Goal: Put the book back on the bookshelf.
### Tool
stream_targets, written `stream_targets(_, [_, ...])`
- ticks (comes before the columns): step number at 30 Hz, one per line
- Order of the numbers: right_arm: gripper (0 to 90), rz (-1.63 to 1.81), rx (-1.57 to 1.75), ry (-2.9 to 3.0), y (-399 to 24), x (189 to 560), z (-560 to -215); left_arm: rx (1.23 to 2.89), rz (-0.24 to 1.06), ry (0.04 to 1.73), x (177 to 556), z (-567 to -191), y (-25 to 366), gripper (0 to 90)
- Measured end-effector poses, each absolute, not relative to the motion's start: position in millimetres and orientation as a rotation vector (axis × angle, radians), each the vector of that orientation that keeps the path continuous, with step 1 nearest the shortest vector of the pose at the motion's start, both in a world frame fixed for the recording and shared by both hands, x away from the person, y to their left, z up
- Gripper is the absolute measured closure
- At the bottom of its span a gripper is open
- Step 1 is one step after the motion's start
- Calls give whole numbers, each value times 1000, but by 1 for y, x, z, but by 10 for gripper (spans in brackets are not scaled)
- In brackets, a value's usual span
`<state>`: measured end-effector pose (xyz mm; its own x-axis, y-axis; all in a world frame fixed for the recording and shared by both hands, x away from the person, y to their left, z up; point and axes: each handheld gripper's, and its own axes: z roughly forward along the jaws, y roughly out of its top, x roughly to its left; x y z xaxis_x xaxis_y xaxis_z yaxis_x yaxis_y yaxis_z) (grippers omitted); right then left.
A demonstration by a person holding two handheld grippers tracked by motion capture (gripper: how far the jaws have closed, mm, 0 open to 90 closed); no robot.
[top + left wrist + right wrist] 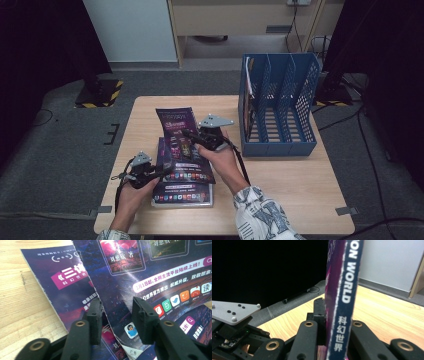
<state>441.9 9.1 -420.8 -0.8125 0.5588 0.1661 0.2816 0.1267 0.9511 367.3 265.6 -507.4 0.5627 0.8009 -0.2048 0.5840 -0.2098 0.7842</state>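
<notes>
It looked like an office: a blue file rack (280,107) stood at two o'clock on a wooden table (300,185), grey carpet (60,150) around.
</notes>
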Motion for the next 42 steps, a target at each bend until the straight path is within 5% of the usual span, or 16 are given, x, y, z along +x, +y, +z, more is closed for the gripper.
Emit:
stream_targets(5, [826,1726,820,2197,9,441,-421,1920,323,1116,367,-506,267,700])
stream_targets(42, [819,1708,780,2199,4,439,-414,1905,356,1146,367,-500,271,840])
